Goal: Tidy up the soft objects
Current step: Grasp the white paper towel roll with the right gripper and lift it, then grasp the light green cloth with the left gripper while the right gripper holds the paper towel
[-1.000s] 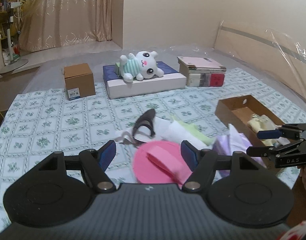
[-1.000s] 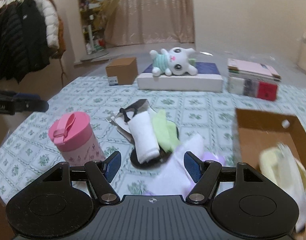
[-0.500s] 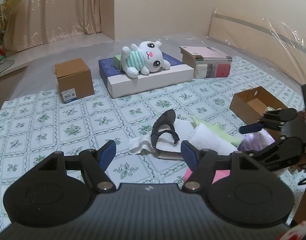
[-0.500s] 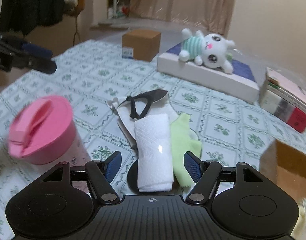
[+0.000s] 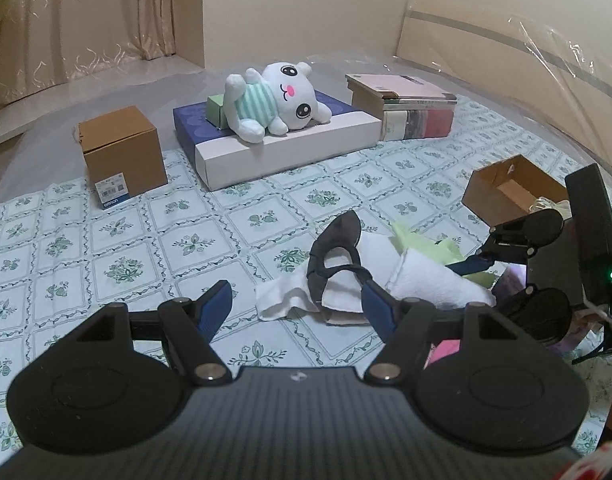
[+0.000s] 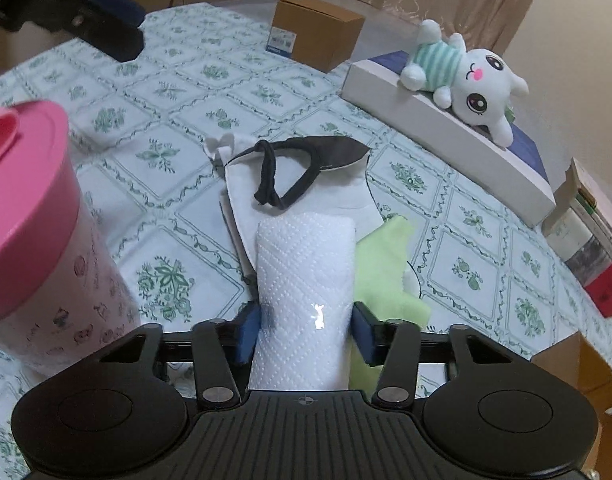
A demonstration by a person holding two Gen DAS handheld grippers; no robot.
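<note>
A white rolled towel (image 6: 306, 264) lies on a heap with a light green cloth (image 6: 385, 264), a black mask (image 6: 306, 160) and white tissue (image 5: 282, 300). My right gripper (image 6: 306, 332) straddles the near end of the roll; its jaws are closing and both blue pads touch the roll's sides. In the left wrist view that gripper (image 5: 481, 280) comes in from the right over the towel (image 5: 433, 280). My left gripper (image 5: 298, 302) hangs open just in front of the mask (image 5: 337, 248), holding nothing.
A pink-lidded cup (image 6: 34, 216) stands left of the heap. An open cardboard box (image 5: 505, 188) sits to the right. Farther back are a brown carton (image 5: 122, 152), a white plush (image 5: 274, 104) on a flat box, and stacked books (image 5: 405, 108).
My right gripper dropped onto the heap and narrowed its jaws around the white roll. The left gripper moved forward past the pink cup, toward the mask.
</note>
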